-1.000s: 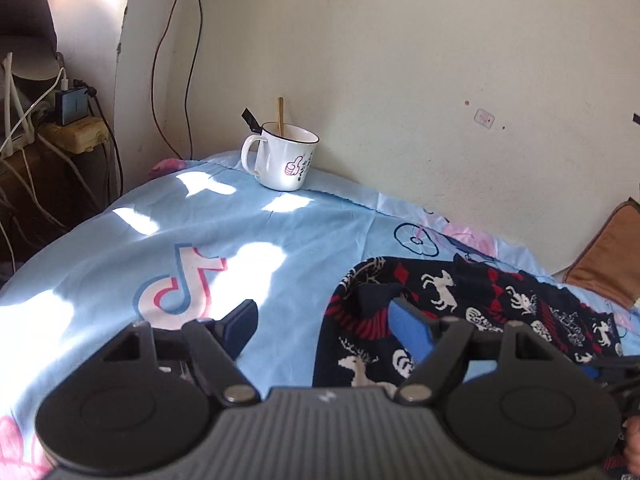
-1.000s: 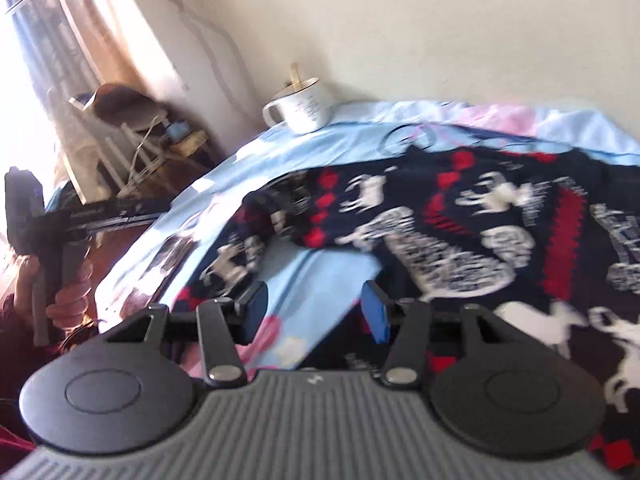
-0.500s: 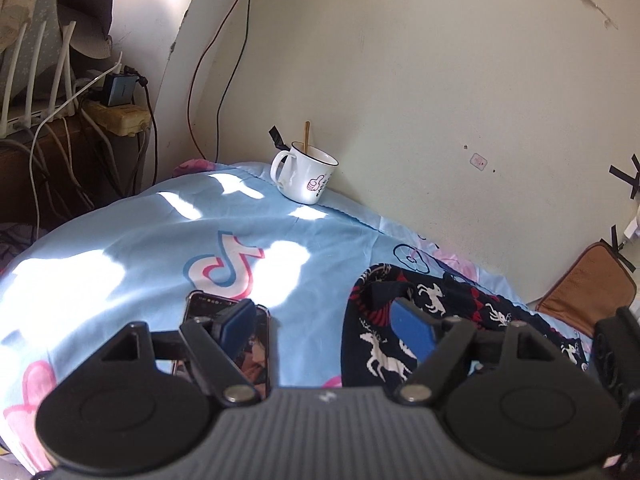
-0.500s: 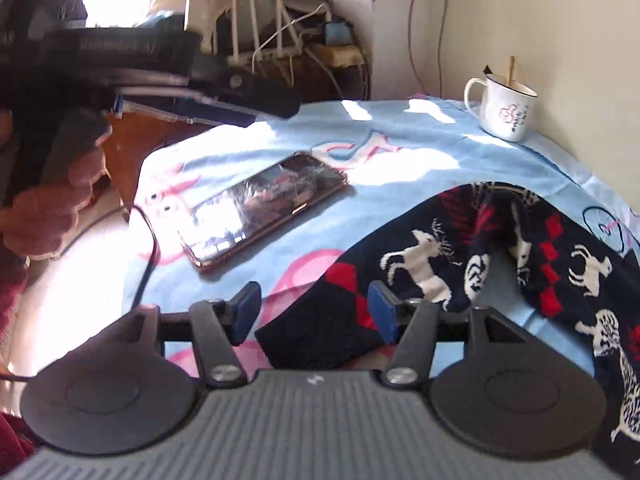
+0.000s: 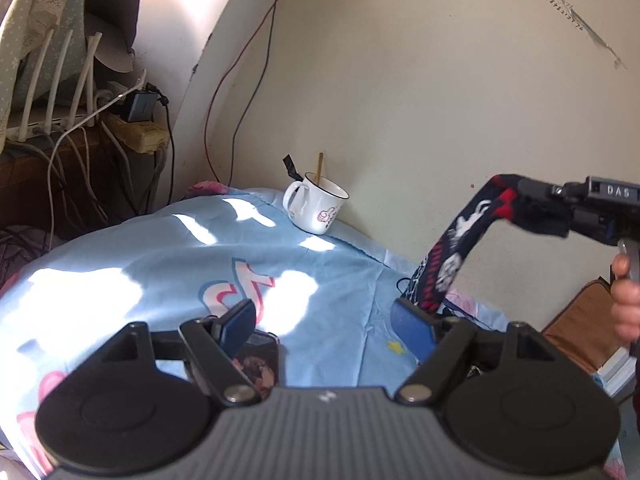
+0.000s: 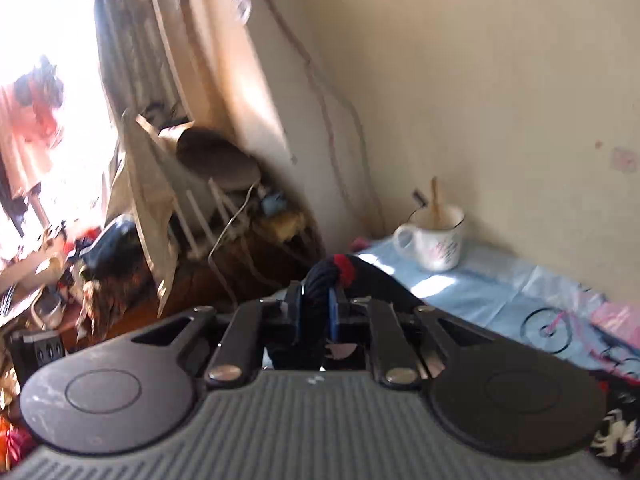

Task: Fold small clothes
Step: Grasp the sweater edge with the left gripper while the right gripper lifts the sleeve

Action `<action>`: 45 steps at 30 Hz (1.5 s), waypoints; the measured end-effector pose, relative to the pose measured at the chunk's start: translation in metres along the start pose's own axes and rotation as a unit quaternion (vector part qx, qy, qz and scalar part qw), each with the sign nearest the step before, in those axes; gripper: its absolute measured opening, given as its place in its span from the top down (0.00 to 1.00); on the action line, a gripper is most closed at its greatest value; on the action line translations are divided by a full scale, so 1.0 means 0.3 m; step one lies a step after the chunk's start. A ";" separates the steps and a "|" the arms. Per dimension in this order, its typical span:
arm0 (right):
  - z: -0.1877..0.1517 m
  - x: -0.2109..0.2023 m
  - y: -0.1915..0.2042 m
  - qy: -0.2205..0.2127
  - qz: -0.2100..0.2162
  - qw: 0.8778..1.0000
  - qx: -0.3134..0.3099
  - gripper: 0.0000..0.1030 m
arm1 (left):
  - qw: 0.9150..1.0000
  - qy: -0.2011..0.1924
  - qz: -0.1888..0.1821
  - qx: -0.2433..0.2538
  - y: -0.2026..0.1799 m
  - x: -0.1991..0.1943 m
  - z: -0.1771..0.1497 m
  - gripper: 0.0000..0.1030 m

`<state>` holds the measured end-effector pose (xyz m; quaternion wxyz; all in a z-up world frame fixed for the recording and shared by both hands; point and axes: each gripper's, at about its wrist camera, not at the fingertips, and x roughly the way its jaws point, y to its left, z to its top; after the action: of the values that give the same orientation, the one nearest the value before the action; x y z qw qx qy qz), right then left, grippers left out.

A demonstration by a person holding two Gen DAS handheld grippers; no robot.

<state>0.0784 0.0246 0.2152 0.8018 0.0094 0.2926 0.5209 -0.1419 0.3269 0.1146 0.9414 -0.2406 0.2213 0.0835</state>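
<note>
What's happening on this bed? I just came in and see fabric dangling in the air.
A person is folding small clothes with two handheld grippers. The right gripper has just clamped shut on a corner of the dark navy knit garment with white reindeer and red trim, which hangs from it above the light blue printed bedsheet. The left gripper stands open and empty above the sheet, near a smartphone. A white enamel mug stands by the wall.

Garment (image 5: 452,252): dark navy knit, white reindeer figures, red bands. One end is raised off the light blue bedsheet (image 5: 160,264) and hangs as a twisted, taut strip; the lower part trails down to the sheet. Bunched navy-and-red edge (image 6: 332,272) visible in right wrist view.
</note>
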 end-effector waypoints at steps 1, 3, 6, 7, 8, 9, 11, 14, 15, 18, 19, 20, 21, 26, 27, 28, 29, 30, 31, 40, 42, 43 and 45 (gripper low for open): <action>0.032 -0.046 -0.055 -0.015 -0.020 1.000 0.013 0.84 | 1.000 0.004 -0.004 0.004 -0.017 0.018 0.000 0.26; 0.058 -0.139 -0.180 -0.036 -0.062 0.997 0.038 0.84 | 1.000 0.015 -0.015 0.013 -0.065 0.069 0.001 0.26; 0.038 -0.292 -0.371 -0.055 -0.108 0.989 0.084 0.84 | 0.998 0.037 -0.036 0.027 -0.160 0.172 0.009 0.26; 0.013 -0.347 -0.442 -0.060 -0.119 0.986 0.104 0.84 | 0.998 0.044 -0.043 0.033 -0.197 0.210 0.012 0.26; -0.016 -0.402 -0.503 -0.063 -0.126 0.982 0.122 0.84 | 0.996 0.052 -0.052 0.042 -0.241 0.254 0.013 0.26; -0.044 -0.451 -0.558 -0.066 -0.132 0.979 0.139 0.84 | 0.995 0.059 -0.060 0.052 -0.284 0.298 0.013 0.26; -0.124 -0.561 -0.670 -0.075 -0.159 0.970 0.171 0.84 | 0.992 0.077 -0.072 0.071 -0.376 0.396 0.011 0.26; -0.259 -0.716 -0.819 -0.090 -0.195 0.951 0.221 0.84 | 0.987 0.102 -0.083 0.096 -0.516 0.543 -0.007 0.26; -0.302 -0.765 -0.860 -0.096 -0.205 0.945 0.234 0.84 | 0.985 0.107 -0.089 0.100 -0.558 0.589 -0.016 0.26; -0.445 -0.889 -0.963 -0.116 -0.227 0.926 0.280 0.84 | 0.980 0.127 -0.121 0.099 -0.678 0.718 -0.056 0.26; -0.489 -0.916 -0.992 -0.119 -0.232 0.919 0.294 0.84 | 0.977 0.136 -0.133 0.100 -0.721 0.756 -0.062 0.26; -0.528 -0.943 -1.024 -0.120 -0.236 0.913 0.309 0.84 | 0.973 0.146 -0.144 0.104 -0.771 0.801 -0.075 0.26; -0.568 -0.954 -1.042 -0.119 -0.239 0.909 0.321 0.84 | 0.971 0.154 -0.149 0.110 -0.818 0.841 -0.093 0.27; -0.738 -1.005 -1.066 -0.149 -0.241 0.892 0.351 0.84 | 0.964 0.181 -0.142 0.130 -0.926 0.989 -0.199 0.45; -0.770 -1.027 -1.069 -0.158 -0.243 0.888 0.356 0.84 | 0.964 0.186 -0.145 0.123 -0.920 1.013 -0.211 0.47; -0.803 -1.045 -1.065 -0.167 -0.245 0.884 0.361 0.84 | 0.963 0.190 -0.148 0.118 -0.915 1.030 -0.220 0.49; -0.835 -1.057 -1.067 -0.176 -0.246 0.878 0.371 0.84 | 0.963 0.190 -0.151 0.117 -0.914 1.043 -0.230 0.49; -0.866 -1.066 -1.073 -0.183 -0.243 0.872 0.384 0.84 | 0.963 0.186 -0.151 0.124 -0.919 1.046 -0.241 0.49; -0.891 -1.067 -1.084 -0.183 -0.243 0.866 0.397 0.84 | 0.963 0.181 -0.144 0.140 -0.929 1.049 -0.253 0.49; -0.823 -1.004 -1.091 -0.173 -0.242 0.865 0.403 0.84 | 0.956 0.121 -0.118 0.240 -0.992 0.985 -0.336 0.41; -0.759 -0.988 -1.048 -0.176 -0.226 0.878 0.384 0.84 | 0.965 0.107 -0.154 0.184 -0.936 0.963 -0.306 0.40; -0.723 -0.967 -1.026 -0.174 -0.214 0.885 0.375 0.84 | 0.969 0.098 -0.162 0.156 -0.909 0.956 -0.292 0.36; -0.662 -0.905 -0.996 -0.165 -0.179 0.896 0.370 0.83 | 0.974 0.099 -0.167 0.121 -0.871 0.962 -0.271 0.35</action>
<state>0.1534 -0.3977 0.0797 0.8567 0.3388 0.3249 0.2136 0.1527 0.0743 0.0274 0.9378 -0.1651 0.2783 -0.1261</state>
